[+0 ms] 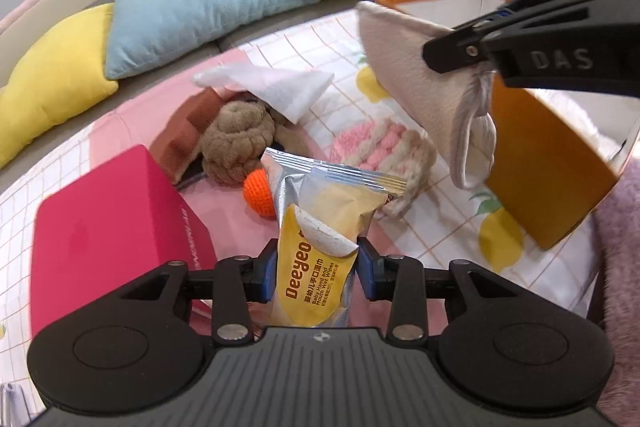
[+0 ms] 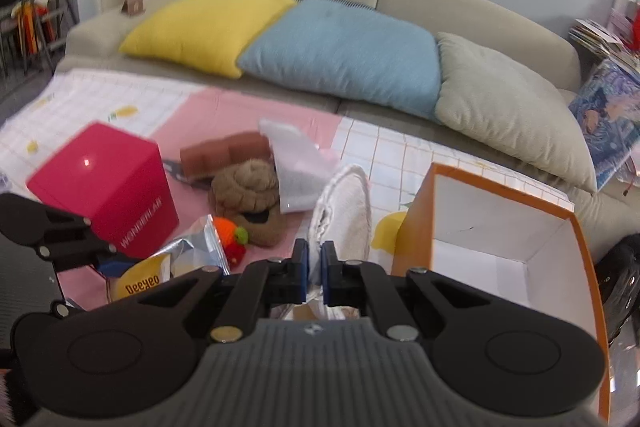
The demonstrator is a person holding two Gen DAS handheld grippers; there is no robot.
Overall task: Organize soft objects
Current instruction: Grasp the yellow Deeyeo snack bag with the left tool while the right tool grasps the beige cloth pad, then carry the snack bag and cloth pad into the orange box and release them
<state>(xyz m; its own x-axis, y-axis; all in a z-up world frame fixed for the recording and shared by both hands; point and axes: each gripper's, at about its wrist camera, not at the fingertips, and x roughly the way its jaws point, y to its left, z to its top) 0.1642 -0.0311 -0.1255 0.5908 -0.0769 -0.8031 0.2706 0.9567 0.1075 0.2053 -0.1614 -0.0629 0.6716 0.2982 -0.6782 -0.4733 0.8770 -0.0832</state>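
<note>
Red box (image 1: 116,223) sits far left on the pink-and-white checked cloth (image 1: 436,251). Next over, the pile: brown block cushion (image 1: 188,135), tan knotted plush (image 1: 238,139) with a white cloth (image 1: 276,87) draped on top, and an orange crochet ball (image 1: 258,197) in front of it. My left hand-held gripper (image 1: 317,269) is clamped on the yellow-and-silver wet wipes pack (image 1: 320,227), pack standing upright between the pads. Just behind it, a pink-and-cream knit piece (image 1: 380,147) lies on the cloth. My right hand-held gripper (image 2: 315,273) is clenched on the edge of a cream fuzzy cloth item (image 2: 344,211), which hangs clear of the cloth, just left of the orange box (image 2: 500,227). Box is open, white inside. Sofa behind has yellow pillow (image 2: 208,27), blue pillow (image 2: 344,51), and grey pillow (image 2: 508,107).
</note>
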